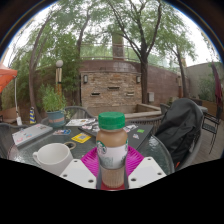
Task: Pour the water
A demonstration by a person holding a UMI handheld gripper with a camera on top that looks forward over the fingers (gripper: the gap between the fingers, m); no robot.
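The gripper [112, 165] is closed on a bottle [112, 148] at the lower centre of the frame: the pink pads [93, 160] press its sides, and the white finger bodies splay out below. The bottle stands upright, green cap [112, 121] on, brown liquid and a label below it.

The plainest risk, as I judge it, is the cap: it looks seated, so tipping now would pour nothing, or spill if it is only loose. The grip sits low on the body, so the bottle could pivot or slip between the pads when tilted. The likely target is the white cup [52, 156] at lower left, just left of the fingers; it is close and low, so a swing of the bottle could knock it, and a stream started too far off would land on the table [150, 150]. Whether the bottle rests on the table or hangs lifted I cannot tell.

The table is round and dark, with papers [82, 131] and small items scattered at centre left and a dark bag [180, 128] at right. This is an outdoor patio: a brick wall [110, 88] across the middle, trees [140, 30] filling the upper frame, a potted plant [52, 103] at left
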